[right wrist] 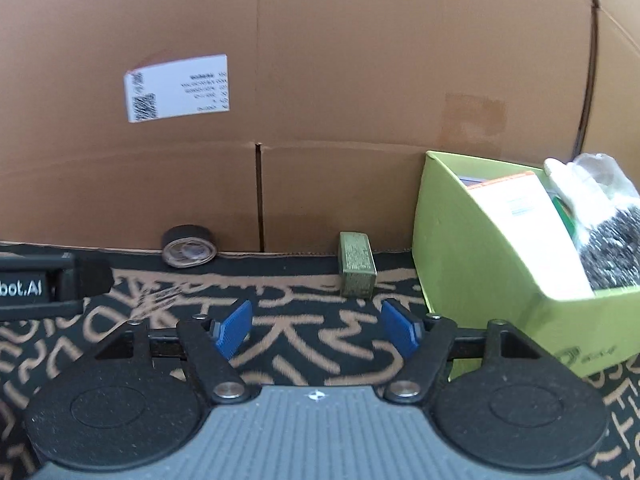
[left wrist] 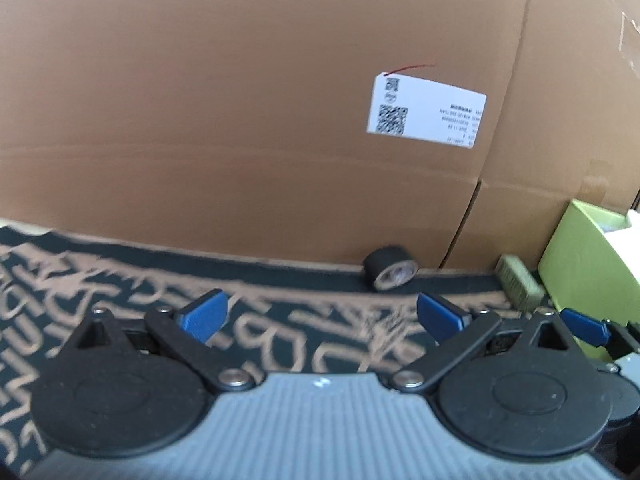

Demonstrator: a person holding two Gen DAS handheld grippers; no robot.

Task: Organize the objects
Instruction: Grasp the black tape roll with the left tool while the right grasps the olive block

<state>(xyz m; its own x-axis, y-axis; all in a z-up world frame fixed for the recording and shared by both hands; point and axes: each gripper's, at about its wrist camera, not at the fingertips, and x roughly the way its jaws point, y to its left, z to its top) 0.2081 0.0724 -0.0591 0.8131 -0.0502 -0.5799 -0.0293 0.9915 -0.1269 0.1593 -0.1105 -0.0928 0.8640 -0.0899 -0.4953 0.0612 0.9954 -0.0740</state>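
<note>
A black roll of tape (left wrist: 390,268) (right wrist: 189,247) lies on its side against the foot of the cardboard wall. To its right stands a small olive-green block (right wrist: 357,265) (left wrist: 518,280). A lime-green box (right wrist: 480,248) (left wrist: 580,256) sits further right, holding a white and orange carton (right wrist: 528,224) and a bag of dark bits (right wrist: 612,240). My left gripper (left wrist: 322,316) is open over the patterned cloth, short of the tape, with nothing between its blue pads. My right gripper (right wrist: 316,328) is open too, empty, with the olive block just beyond its right pad.
A tall cardboard wall (left wrist: 280,100) (right wrist: 360,80) with a white label (left wrist: 426,110) (right wrist: 178,88) closes off the back. A black cloth with tan markings (left wrist: 280,340) (right wrist: 300,340) covers the surface. The left gripper's body (right wrist: 44,286) shows at the right wrist view's left edge.
</note>
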